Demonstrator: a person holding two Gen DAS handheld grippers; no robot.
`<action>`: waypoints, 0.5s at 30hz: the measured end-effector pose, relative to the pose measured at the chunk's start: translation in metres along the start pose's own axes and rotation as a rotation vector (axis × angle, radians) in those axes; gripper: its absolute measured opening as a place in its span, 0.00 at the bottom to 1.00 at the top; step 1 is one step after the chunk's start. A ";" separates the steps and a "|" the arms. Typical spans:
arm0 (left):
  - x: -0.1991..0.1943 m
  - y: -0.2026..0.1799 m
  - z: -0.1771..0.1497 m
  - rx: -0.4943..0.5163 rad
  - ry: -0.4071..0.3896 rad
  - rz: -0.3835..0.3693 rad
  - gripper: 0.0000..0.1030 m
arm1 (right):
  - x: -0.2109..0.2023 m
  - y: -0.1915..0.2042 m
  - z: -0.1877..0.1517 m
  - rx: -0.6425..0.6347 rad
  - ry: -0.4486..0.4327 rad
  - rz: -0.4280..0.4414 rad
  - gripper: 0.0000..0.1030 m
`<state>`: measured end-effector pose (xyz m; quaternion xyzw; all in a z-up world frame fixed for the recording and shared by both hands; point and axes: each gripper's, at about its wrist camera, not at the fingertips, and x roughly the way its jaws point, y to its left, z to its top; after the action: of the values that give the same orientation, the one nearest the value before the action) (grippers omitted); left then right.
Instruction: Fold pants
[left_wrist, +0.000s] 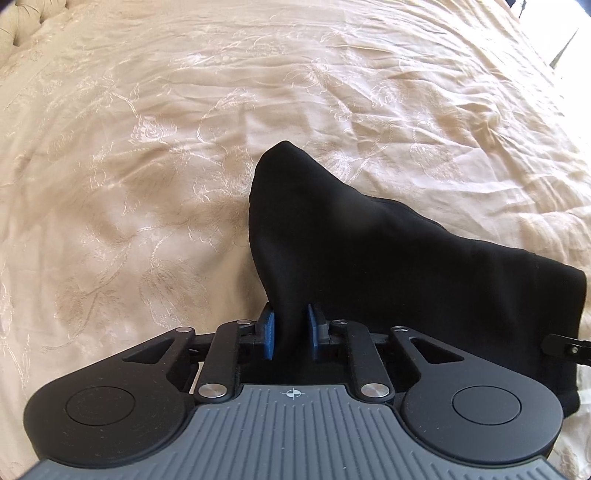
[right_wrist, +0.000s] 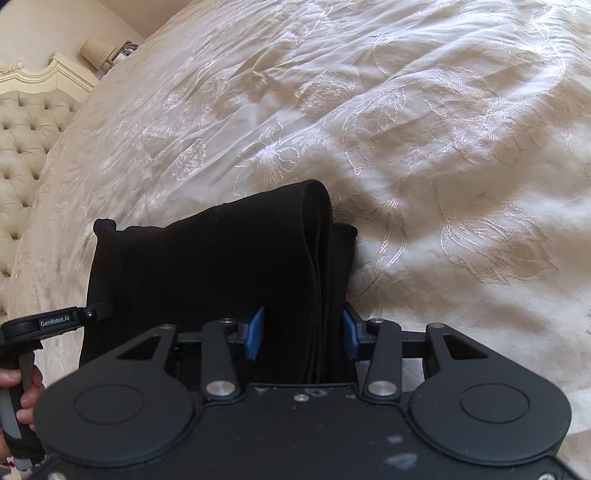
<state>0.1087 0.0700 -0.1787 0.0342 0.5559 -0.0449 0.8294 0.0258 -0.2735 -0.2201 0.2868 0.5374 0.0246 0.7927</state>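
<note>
Left gripper: blue pads pinched on black pants, lower centre. Right gripper: half-wide, pads flanking stacked folded layers, contact uncertain. Pants lifted over embroidered cream bedspread. Advice: keep both ends level, edges aligned, lower evenly.

Wide bare bedspread lies open beyond the raised black pants, bounded only by the tufted headboard.

both wrist views look steeply down, close, sharing the black pants on the bedspread.
</note>
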 end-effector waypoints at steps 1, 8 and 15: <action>-0.003 0.001 -0.001 -0.004 -0.011 0.001 0.15 | 0.000 0.001 0.000 0.009 -0.001 -0.001 0.42; -0.017 0.028 0.001 -0.008 -0.039 0.017 0.14 | 0.011 0.028 0.006 0.030 0.002 -0.016 0.41; -0.024 0.120 0.007 -0.090 -0.058 0.078 0.13 | 0.060 0.120 0.010 -0.080 0.055 0.007 0.40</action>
<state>0.1192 0.1893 -0.1531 0.0171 0.5313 0.0116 0.8469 0.0923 -0.1571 -0.2099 0.2561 0.5564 0.0568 0.7885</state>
